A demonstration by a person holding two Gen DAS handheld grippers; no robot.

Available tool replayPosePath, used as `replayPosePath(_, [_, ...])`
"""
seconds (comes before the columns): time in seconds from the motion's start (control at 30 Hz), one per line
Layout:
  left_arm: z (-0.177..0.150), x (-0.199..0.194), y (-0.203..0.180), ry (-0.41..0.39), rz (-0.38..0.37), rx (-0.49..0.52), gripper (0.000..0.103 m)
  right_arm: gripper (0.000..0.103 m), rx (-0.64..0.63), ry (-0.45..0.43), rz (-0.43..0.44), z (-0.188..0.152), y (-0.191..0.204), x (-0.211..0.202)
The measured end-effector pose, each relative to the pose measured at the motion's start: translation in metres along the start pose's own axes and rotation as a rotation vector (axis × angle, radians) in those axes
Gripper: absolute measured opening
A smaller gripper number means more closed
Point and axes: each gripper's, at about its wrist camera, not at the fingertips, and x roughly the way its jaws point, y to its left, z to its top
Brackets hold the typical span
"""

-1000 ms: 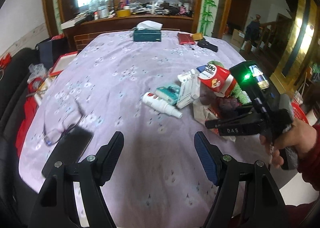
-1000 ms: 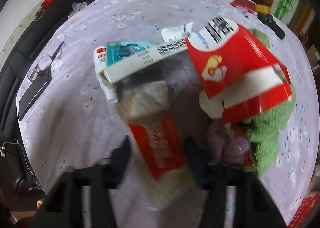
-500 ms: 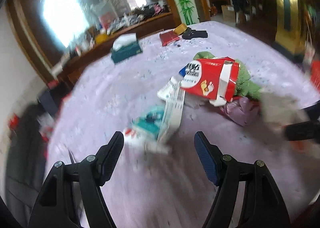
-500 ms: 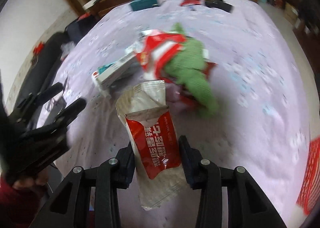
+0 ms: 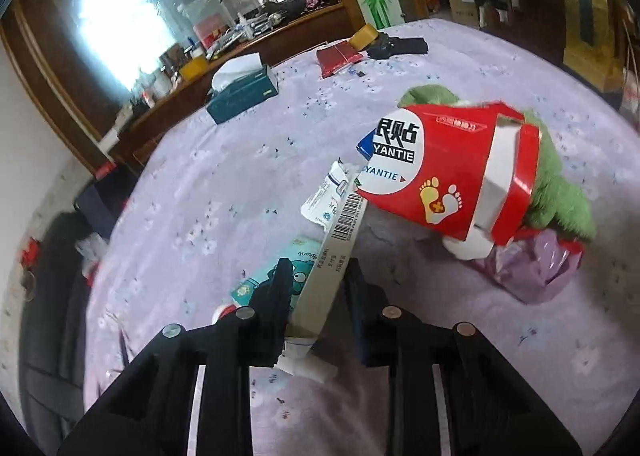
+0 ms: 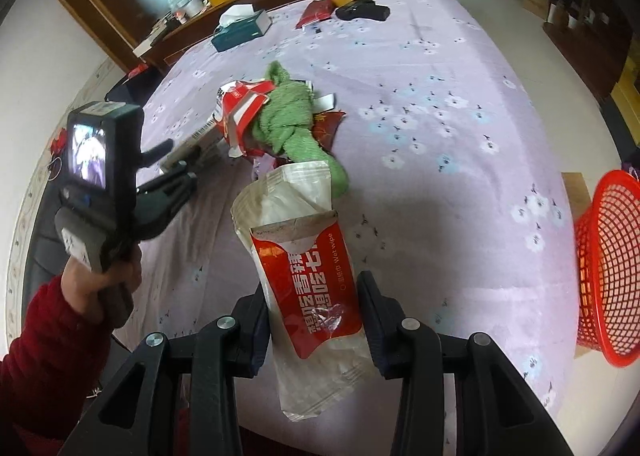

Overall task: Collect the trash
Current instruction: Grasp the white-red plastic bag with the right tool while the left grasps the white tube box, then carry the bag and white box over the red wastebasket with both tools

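Note:
My right gripper [image 6: 314, 296] is shut on a red and white wet-wipe packet [image 6: 308, 256] and holds it above the purple flowered table [image 6: 440, 103]. My left gripper [image 5: 318, 292] is closed around a long white barcode box [image 5: 332, 256] in the trash pile; it also shows in the right wrist view [image 6: 172, 159]. The pile holds a red foot-patch carton [image 5: 448, 171], a teal packet [image 5: 276, 276], a green cloth [image 6: 296, 115] and a purple bag [image 5: 532, 272].
A red mesh basket [image 6: 608, 268] stands off the table's right edge. A teal tissue box [image 5: 240, 91], a red wallet [image 5: 338, 57] and a black case [image 5: 396, 45] lie at the far end. A dark sofa [image 5: 44, 296] runs along the left.
My left gripper moved in on the pile and closed around the white barcode box. My right gripper lifted the wet-wipe packet away and swung right, so the red basket came into view.

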Motion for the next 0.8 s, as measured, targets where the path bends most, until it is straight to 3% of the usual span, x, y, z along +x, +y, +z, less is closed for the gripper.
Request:
replayPosePath(0.1, [-0.003,-0.012,0.009,-0.001,-0.066,-0.069,0.012,0.044,-0.001,-0.007,0.01,-0.001,0.0,-0.004])
replayPosePath(0.53, [-0.045,-0.092,0.031,-0.016,-0.318,-0.307,0.012,0.044,-0.063,-0.017,0.076,0.004,0.022,-0.004])
replayPosePath(0.8, [-0.052,-0.132,0.027,-0.076,-0.33,-0.329,0.013,0.044,-0.091,-0.03,0.093,0.006,0.031,-0.006])
